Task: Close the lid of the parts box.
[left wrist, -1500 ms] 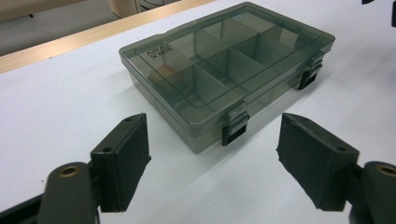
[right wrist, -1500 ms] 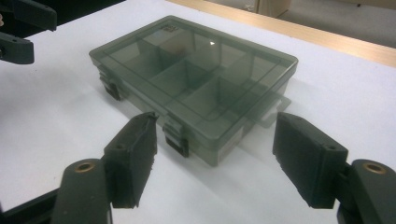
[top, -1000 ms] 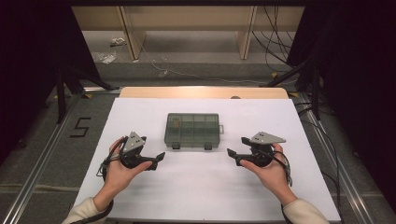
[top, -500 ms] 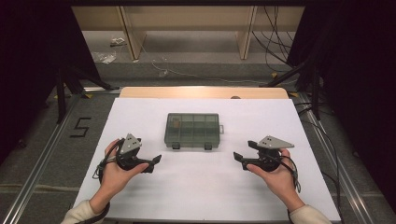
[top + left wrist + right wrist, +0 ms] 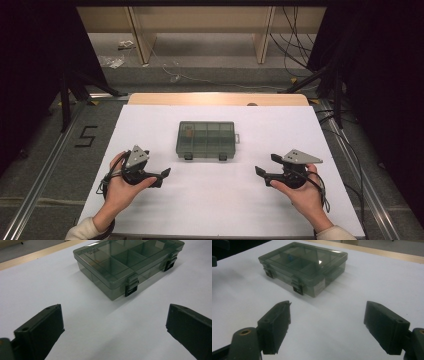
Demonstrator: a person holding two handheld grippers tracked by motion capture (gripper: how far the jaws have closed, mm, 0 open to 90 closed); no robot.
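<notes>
A smoky translucent compartment box (image 5: 206, 140) lies shut on the white table top (image 5: 215, 200), its two black latches facing me. My left gripper (image 5: 161, 177) rests in a hand to the box's front left, open and holding nothing. My right gripper (image 5: 266, 165) is held to the front right, also open and holding nothing. In the left gripper view the box (image 5: 127, 262) lies ahead of the wide-apart jaws of that gripper (image 5: 115, 332). In the right gripper view the box (image 5: 304, 267) sits beyond the spread jaws of that gripper (image 5: 328, 322), with a small blue item (image 5: 290, 258) inside it.
A wooden strip (image 5: 215, 99) borders the table's far edge. A painted "5" (image 5: 86, 136) marks the floor at left, beside a metal rail (image 5: 45, 175). Cables (image 5: 295, 50) and dark stand legs (image 5: 75, 85) lie beyond the table.
Both grippers have drawn back from the box, outward and toward the near edge. The box has not moved.
</notes>
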